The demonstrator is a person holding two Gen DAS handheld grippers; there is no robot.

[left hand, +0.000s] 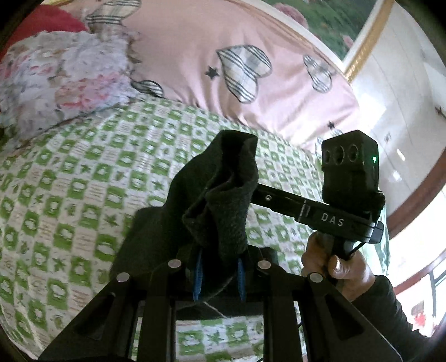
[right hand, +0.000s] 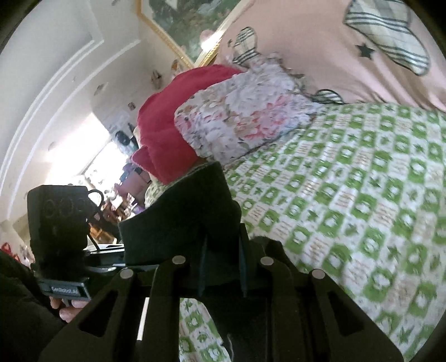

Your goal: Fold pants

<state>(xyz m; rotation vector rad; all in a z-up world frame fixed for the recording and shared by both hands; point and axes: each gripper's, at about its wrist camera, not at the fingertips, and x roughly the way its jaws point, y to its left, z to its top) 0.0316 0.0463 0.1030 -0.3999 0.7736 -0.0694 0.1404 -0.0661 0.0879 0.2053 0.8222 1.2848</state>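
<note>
The dark pants (left hand: 220,200) hang bunched from my left gripper (left hand: 218,275), which is shut on the fabric between its blue pads, lifted above the green-checked bed cover (left hand: 69,195). My right gripper (right hand: 221,267) is shut on another part of the pants (right hand: 181,220), a broad dark band that rises above its fingers. In the left wrist view the right gripper's body (left hand: 320,214) reaches into the cloth from the right, held by a hand (left hand: 334,264). In the right wrist view the left gripper's body (right hand: 61,231) sits at the left.
A pink quilt with heart patches (left hand: 223,55) and a floral pillow (left hand: 69,78) lie at the head of the bed. A red cushion (right hand: 172,117) sits beside the floral pillow (right hand: 245,111). A gold-framed picture (right hand: 184,25) hangs on the white wall.
</note>
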